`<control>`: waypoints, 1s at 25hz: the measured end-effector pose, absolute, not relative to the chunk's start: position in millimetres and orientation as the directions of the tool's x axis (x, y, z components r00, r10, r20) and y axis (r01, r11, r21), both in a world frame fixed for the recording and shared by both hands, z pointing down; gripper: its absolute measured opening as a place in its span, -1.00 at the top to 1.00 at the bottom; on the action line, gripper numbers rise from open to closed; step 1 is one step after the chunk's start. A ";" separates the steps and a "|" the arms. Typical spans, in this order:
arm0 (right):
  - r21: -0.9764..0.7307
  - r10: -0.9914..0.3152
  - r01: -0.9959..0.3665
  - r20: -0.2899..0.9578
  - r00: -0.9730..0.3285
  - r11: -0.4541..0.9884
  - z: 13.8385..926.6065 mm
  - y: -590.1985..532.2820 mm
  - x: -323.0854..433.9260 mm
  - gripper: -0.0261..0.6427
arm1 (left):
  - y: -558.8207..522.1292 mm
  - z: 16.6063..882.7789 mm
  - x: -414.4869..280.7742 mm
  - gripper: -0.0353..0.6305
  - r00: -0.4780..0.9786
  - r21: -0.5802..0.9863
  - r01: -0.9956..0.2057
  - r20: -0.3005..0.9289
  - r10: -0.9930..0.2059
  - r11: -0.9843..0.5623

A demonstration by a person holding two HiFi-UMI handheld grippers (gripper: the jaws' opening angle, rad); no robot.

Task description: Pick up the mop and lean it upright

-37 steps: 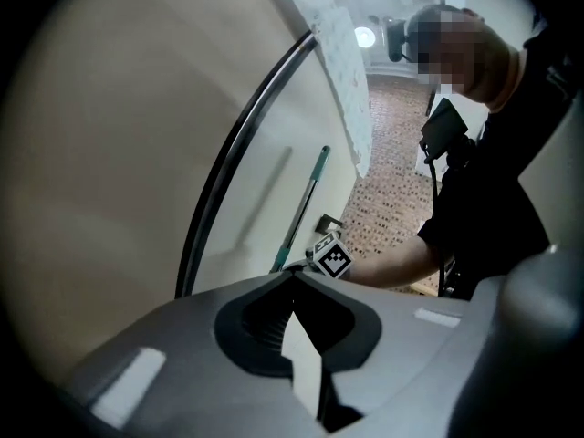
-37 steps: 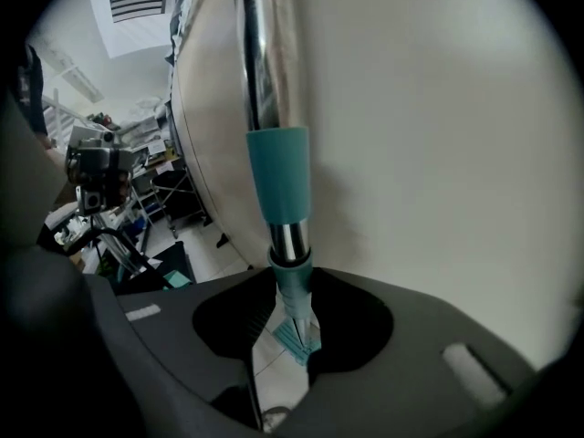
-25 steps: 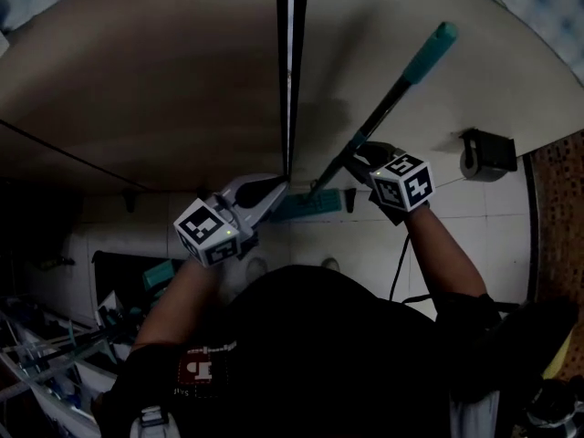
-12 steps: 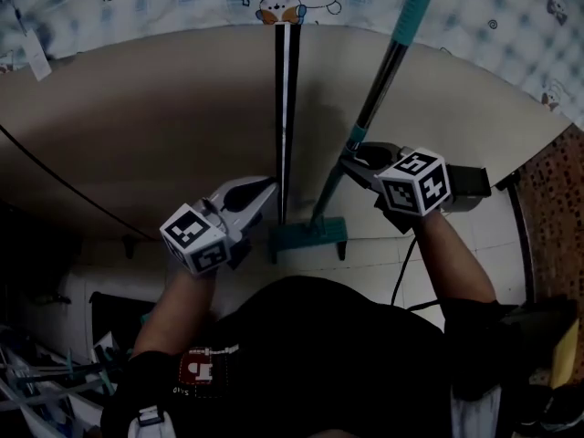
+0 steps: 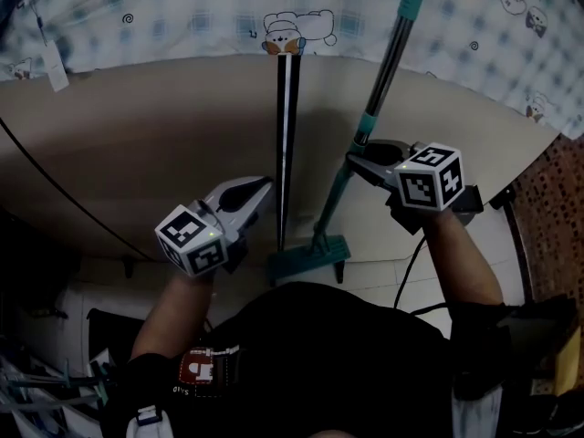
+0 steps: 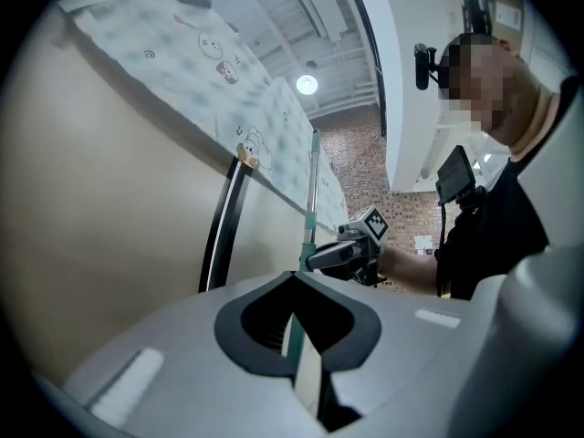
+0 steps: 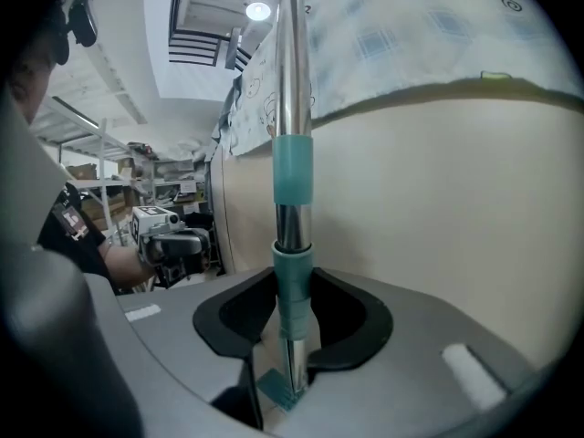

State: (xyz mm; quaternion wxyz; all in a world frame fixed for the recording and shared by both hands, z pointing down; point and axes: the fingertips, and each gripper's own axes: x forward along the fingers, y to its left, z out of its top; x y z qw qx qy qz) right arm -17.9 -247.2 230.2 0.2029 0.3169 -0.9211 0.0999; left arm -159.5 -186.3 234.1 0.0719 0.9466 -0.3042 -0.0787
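The mop stands nearly upright against the beige wall, its metal pole (image 5: 383, 71) topped by a teal grip and its teal head (image 5: 308, 261) low by the wall's foot. My right gripper (image 5: 354, 161) is shut on the pole just below a teal collar. In the right gripper view the pole (image 7: 292, 172) runs straight up between the jaws of that gripper (image 7: 292, 286). My left gripper (image 5: 265, 188) hangs left of the mop, shut and holding nothing. The left gripper view shows its jaws (image 6: 292, 286) together, with the mop pole (image 6: 311, 199) and the right gripper (image 6: 342, 255) beyond.
A black vertical strip (image 5: 286, 135) runs down the wall between the grippers. Patterned cloth (image 5: 182, 16) covers the wall's upper part. A dark cable (image 5: 406, 272) hangs by my right arm. Clutter lies on the floor at lower left (image 5: 36, 381).
Both grippers have risen along the wall. The mop has swung from a slant to nearly upright in the right gripper. The left gripper stays shut and without a load.
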 end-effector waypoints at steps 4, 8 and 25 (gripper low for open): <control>-0.054 -0.541 -0.616 0.421 -0.728 0.786 219.1 -243.1 -21.9 0.52 | -187.9 230.3 -161.7 0.89 0.803 0.207 -0.560 -0.106 -0.587 -0.802; -0.049 -0.542 -0.612 0.411 -0.733 0.790 214.3 -238.7 -24.3 0.52 | -187.9 231.0 -163.5 0.89 0.804 0.209 -0.559 -0.103 -0.586 -0.803; -0.042 -0.543 -0.618 0.433 -0.719 0.785 225.8 -233.0 -22.4 0.52 | -178.2 237.1 -162.5 0.89 0.794 0.205 -0.578 -0.084 -0.603 -0.790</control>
